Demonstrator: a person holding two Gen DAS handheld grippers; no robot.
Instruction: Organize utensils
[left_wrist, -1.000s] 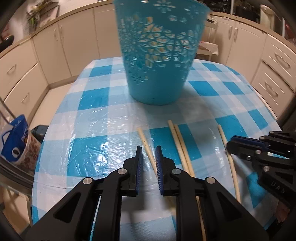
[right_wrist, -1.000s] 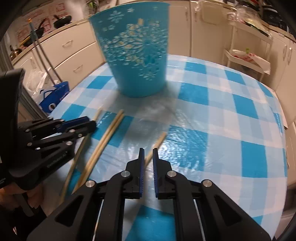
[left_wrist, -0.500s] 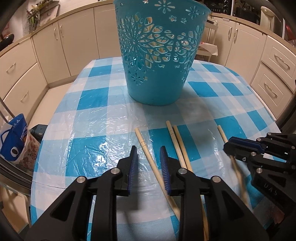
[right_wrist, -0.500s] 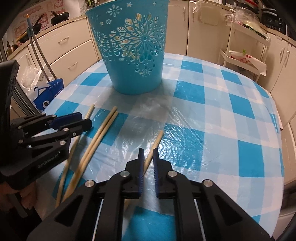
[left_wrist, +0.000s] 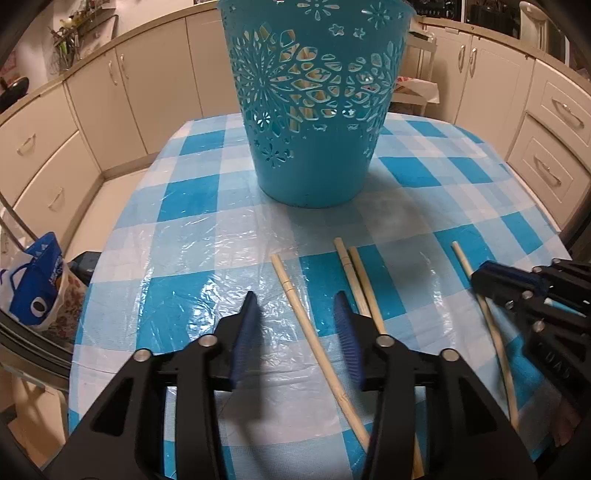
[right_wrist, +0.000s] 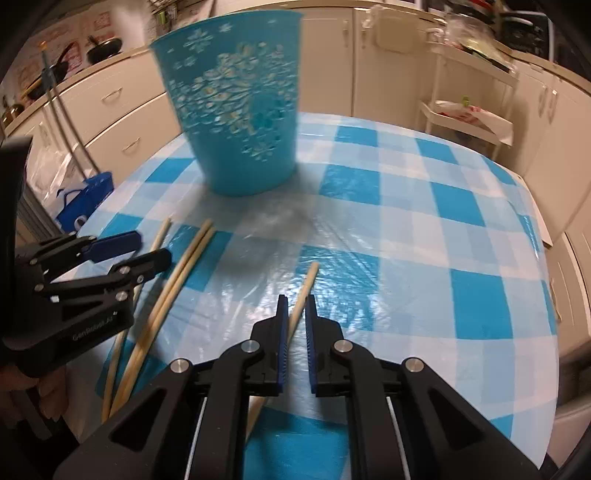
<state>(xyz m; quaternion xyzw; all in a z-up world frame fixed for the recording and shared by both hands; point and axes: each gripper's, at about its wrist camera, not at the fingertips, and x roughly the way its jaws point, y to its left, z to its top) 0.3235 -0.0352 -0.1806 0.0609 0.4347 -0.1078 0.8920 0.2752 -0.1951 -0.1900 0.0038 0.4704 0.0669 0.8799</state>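
Fingers of left gripper (left_wrist: 297, 306) opening wider around chopstick (left_wrist: 314, 343); right gripper (right_wrist: 296, 308) seemingly shut.

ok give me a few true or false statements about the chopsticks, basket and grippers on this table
1. The blue basket stands upright on the checked tablecloth. True.
2. All the chopsticks are inside the basket. False: four chopsticks lie on the cloth.
3. The left gripper is clamped on a chopstick. False: its jaws are opening, with the leftmost chopstick lying between them untouched.
4. The right gripper has a chopstick between its nearly shut jaws. True.
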